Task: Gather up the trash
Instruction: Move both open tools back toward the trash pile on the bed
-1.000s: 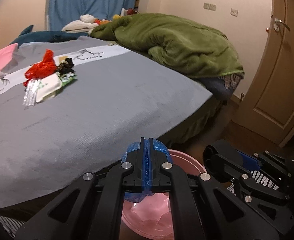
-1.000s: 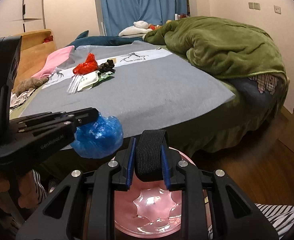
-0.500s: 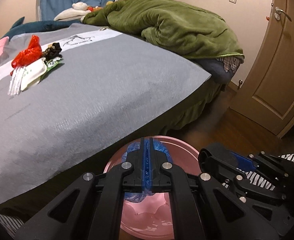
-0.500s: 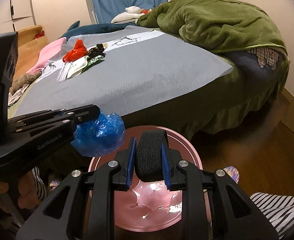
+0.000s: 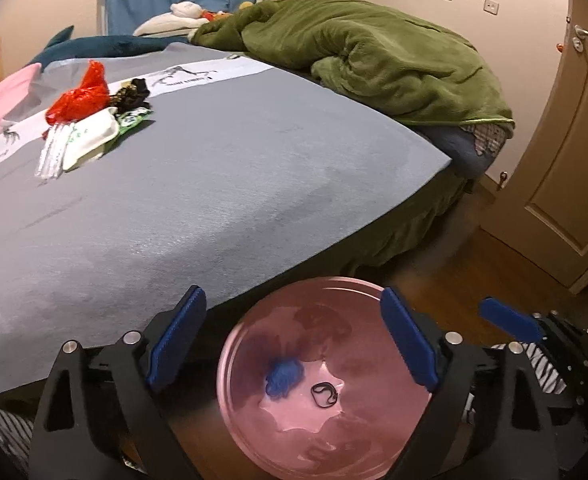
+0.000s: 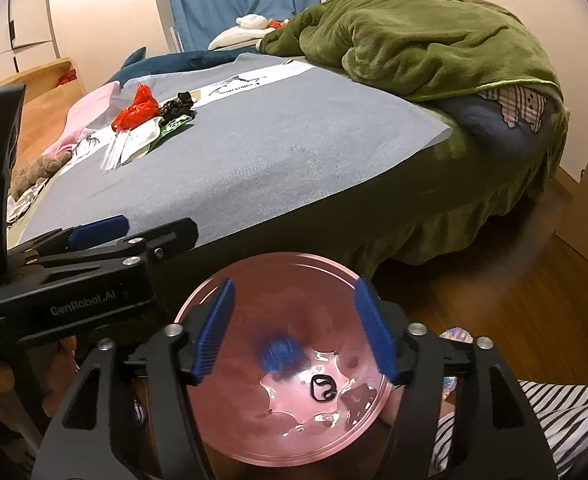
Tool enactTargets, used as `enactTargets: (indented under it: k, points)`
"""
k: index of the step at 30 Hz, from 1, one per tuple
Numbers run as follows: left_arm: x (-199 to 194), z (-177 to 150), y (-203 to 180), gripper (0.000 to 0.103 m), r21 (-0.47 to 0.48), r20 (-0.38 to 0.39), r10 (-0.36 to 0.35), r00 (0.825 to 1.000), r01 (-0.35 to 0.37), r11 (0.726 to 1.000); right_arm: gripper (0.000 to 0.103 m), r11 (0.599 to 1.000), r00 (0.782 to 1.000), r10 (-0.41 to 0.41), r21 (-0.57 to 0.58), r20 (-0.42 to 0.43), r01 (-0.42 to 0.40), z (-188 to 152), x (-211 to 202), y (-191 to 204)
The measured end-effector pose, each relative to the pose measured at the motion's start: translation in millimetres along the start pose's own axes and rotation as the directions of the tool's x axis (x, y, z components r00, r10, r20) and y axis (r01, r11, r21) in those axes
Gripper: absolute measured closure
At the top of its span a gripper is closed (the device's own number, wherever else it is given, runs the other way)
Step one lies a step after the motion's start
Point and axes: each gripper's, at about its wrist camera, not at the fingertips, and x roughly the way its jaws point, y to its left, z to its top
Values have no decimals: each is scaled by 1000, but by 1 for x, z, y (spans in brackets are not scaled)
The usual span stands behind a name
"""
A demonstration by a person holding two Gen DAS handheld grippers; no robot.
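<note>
A pink bin (image 5: 374, 432) (image 6: 250, 424) stands on the floor at the bed's edge, right under both grippers. A blurred blue crumpled bag (image 5: 284, 374) (image 6: 280, 354) and a black band (image 5: 323, 394) (image 6: 323, 388) are inside it. My left gripper (image 5: 292, 291) hangs above the bin, its jaws opening wide with nothing between them. My right gripper (image 6: 293, 284) is beside it, also opening and holding nothing. On the grey bed lies a trash pile: a red bag (image 5: 80, 98) (image 6: 136, 110), a white packet (image 5: 90, 140) and dark and green wrappers (image 5: 130, 96).
A green duvet (image 5: 374, 52) is heaped on the bed's far right side. A pink cloth (image 5: 2, 100) lies at the left. A wooden door (image 5: 566, 160) and wood floor (image 6: 514, 292) are on the right. A striped garment (image 6: 534, 412) is near the bin.
Both grippers sank a little toward the bin and opened. The blue bag left the left jaws and the black band left the right jaws; both are now in the bin.
</note>
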Motion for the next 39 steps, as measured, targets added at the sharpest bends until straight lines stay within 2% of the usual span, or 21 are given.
enactTargets:
  k: [2,5,8,11,14,17,23,28,33,36,39]
  points:
    - [-1,2,3,13,5,-7,34,999,-33,999,22,1000,1000,-10,6,15,10,2,-3,0]
    - [-14,13,13,13,1,18,82,996,-82,997,9,1000,998,-21,18,52,20,6,-9,2]
    - [-33,23,26,12,-20,67,107,992,-106,994,5,1000,997,-21,14,74,20,11,-14,6]
    - [-57,35,42,11,-45,117,133,984,-129,991,5,1000,996,-2,11,86,1,17,-20,13]
    - [-83,46,58,11,-66,178,172,969,-162,985,5,1000,994,7,-7,109,-6,24,-27,24]
    - [-113,50,77,8,-92,245,221,944,-204,975,5,999,989,20,-52,150,-12,32,-38,42]
    - [-153,50,112,8,-163,309,307,900,-268,950,5,992,969,74,-117,238,-47,46,-59,76]
    - [-176,48,136,8,-229,343,377,860,-313,922,5,986,955,102,-153,277,-61,56,-67,99]
    - [-189,48,153,8,-227,347,439,829,-380,897,5,976,942,136,-202,305,-76,69,-67,126]
    - [-197,46,165,8,-226,356,472,807,-415,881,5,972,943,145,-222,299,-79,79,-61,142]
    - [-200,44,181,8,-250,343,493,799,-428,868,5,969,941,144,-237,306,-71,88,-56,154]
